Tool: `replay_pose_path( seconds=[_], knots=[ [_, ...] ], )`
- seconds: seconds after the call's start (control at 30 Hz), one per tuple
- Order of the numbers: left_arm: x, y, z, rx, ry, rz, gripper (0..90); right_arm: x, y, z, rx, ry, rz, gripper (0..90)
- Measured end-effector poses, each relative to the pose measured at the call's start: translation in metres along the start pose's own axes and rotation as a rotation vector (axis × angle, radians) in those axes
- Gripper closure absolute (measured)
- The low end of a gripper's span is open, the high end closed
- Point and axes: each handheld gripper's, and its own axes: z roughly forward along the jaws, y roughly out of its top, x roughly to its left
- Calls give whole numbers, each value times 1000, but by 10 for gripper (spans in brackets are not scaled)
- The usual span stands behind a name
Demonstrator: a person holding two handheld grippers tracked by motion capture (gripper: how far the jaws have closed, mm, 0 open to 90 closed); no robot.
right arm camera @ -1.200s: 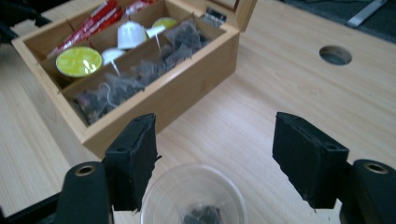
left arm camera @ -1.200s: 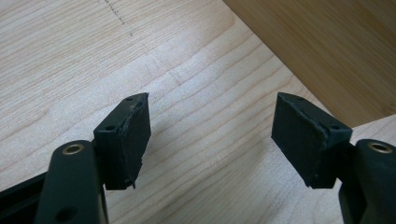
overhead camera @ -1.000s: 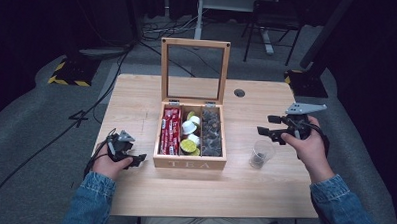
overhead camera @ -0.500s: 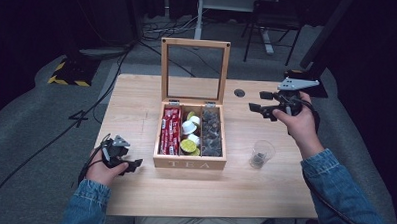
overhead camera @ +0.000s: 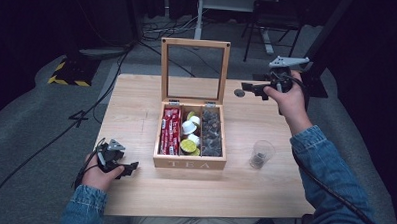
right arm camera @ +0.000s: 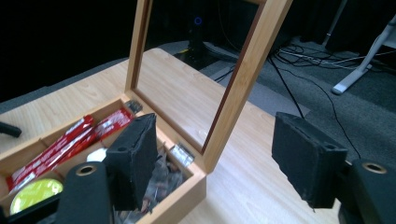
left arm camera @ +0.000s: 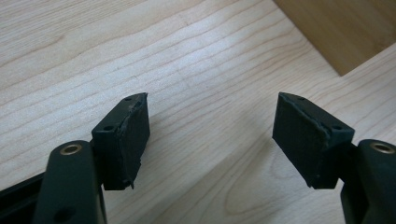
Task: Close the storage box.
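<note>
Right hand-held gripper [overhead camera: 248, 87] now higher — beside lid [overhead camera: 194, 72] edge.

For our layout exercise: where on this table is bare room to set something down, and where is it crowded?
Free: the table left of the tea box, beyond the left tongs; the front strip before the box; the far strip behind the open lid. Crowded: inside the box, and around the plastic cup at its right.

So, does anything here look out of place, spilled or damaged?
Nothing is spilled or knocked over. The tea box stands square on the table with its lid upright, and the plastic cup is upright beside it. One small oddity: the foam pads on the left gripper look frayed at their edges.
</note>
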Motion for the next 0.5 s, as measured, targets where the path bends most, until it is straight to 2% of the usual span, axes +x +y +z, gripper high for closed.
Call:
replay_pose_path(
  seconds=[0.1, 0.23, 0.37, 0.5],
  knots=[
    [2, 1, 2, -10, -1, 11, 274, -7, 11, 9, -4, 3, 15, 340],
    [2, 2, 5, -27, -3, 29, 262, -15, 24, 22, -29, 34, 48, 339],
    [3, 3, 8, -44, -4, 40, 253, -20, 36, 35, -21, 14, 31, 337],
    [4, 3, 11, -56, -2, 58, 236, -24, 45, 45, -28, 8, 50, 318]
  ],
)
